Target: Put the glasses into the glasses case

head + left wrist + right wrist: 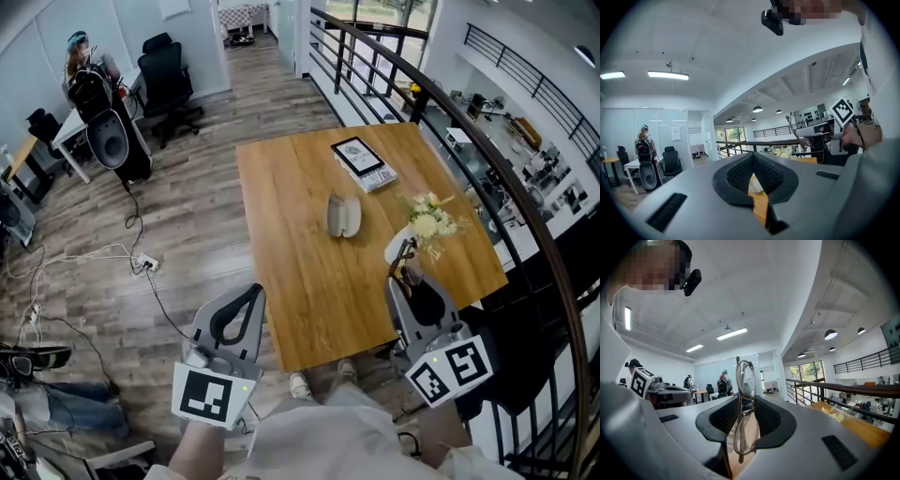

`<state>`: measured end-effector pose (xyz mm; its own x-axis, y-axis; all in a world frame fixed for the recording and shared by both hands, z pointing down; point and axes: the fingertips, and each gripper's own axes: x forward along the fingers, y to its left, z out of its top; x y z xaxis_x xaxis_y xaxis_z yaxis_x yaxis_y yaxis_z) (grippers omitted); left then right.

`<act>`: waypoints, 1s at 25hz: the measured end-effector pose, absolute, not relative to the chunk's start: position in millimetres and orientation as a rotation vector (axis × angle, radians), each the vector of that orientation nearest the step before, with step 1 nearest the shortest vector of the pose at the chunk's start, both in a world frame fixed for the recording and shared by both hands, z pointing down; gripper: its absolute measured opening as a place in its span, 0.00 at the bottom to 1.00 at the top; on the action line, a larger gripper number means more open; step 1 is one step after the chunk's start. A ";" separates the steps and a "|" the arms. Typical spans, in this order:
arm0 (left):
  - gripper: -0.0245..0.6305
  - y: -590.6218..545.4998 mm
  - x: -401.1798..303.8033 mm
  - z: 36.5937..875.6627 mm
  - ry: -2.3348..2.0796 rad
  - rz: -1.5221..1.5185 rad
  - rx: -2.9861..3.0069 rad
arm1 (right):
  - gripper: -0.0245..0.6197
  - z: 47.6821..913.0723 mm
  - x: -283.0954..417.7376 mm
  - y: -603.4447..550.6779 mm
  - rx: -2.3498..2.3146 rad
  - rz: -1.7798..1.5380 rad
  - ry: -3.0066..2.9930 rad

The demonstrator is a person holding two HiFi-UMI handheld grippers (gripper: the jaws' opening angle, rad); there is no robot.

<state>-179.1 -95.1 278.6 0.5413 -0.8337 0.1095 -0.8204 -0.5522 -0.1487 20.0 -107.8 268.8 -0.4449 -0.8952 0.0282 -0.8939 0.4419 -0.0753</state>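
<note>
The glasses case (pixel 343 216) lies open, pale grey, near the middle of the wooden table (pixel 300 281). My right gripper (pixel 406 251) hovers over the table's near right part, shut on the thin-framed glasses (pixel 410 265). In the right gripper view the glasses (pixel 746 380) stand upright, pinched between the black pads (pixel 769 420). My left gripper (pixel 255 292) hangs off the table's near left edge, above the floor, with its jaws together and nothing in them. Through the gap between its pads in the left gripper view, a sliver of the case (pixel 755 185) and the table (pixel 761 207) shows.
A book (pixel 364 162) with a patterned cover lies at the far right of the table. A white vase of flowers (pixel 424 225) stands beside my right gripper. A black railing (pixel 469 131) runs along the table's right side. Cables (pixel 122 258) trail over the floor on the left.
</note>
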 end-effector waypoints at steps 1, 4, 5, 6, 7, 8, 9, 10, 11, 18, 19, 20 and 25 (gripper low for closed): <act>0.06 -100.4 -178.7 279.4 1.454 -0.248 -2.695 | 0.24 269.2 20.0 -114.0 -1.639 -0.125 2.662; 0.06 -116.8 -171.6 280.2 1.465 -0.252 -2.703 | 0.24 273.6 23.4 -132.4 -1.610 -0.154 2.673; 0.06 -122.2 -167.4 280.9 1.469 -0.262 -2.697 | 0.24 276.4 26.7 -138.9 -1.597 -0.175 2.673; 0.06 -127.9 -162.9 281.6 1.473 -0.268 -2.686 | 0.24 279.1 30.8 -145.9 -1.582 -0.200 2.674; 0.06 -134.3 -158.8 282.0 1.476 -0.268 -2.667 | 0.24 281.5 35.2 -153.6 -1.566 -0.224 2.675; 0.06 -141.2 -155.2 282.2 1.478 -0.261 -2.645 | 0.24 283.9 39.5 -162.1 -1.554 -0.242 2.676; 0.06 -148.4 -151.2 282.5 1.483 -0.253 -2.628 | 0.24 287.1 43.5 -171.8 -1.550 -0.254 2.678; 0.06 -155.6 -146.6 283.9 1.492 -0.247 -2.623 | 0.24 291.7 47.0 -182.3 -1.553 -0.261 2.681; 0.06 -163.1 -142.0 287.4 1.507 -0.245 -2.625 | 0.24 297.7 49.9 -193.2 -1.558 -0.269 2.685; 0.06 -215.1 -118.5 322.5 1.647 -0.328 -2.624 | 0.24 346.6 59.1 -271.3 -1.560 -0.338 2.742; 0.06 -222.9 -116.6 324.3 1.663 -0.334 -2.615 | 0.24 352.8 60.2 -283.7 -1.567 -0.338 2.745; 0.06 -230.9 -115.0 325.8 1.678 -0.339 -2.606 | 0.24 359.4 61.2 -296.5 -1.575 -0.341 2.746; 0.06 -274.2 -111.3 335.6 1.729 -0.340 -2.590 | 0.24 402.7 60.5 -353.9 -1.623 -0.406 2.750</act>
<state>-111.3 -274.2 335.6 0.3670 -0.9137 0.1746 -0.9118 -0.3905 -0.1272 60.5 -353.9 402.7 -0.4892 -0.8506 0.1930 -0.8700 0.4604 -0.1763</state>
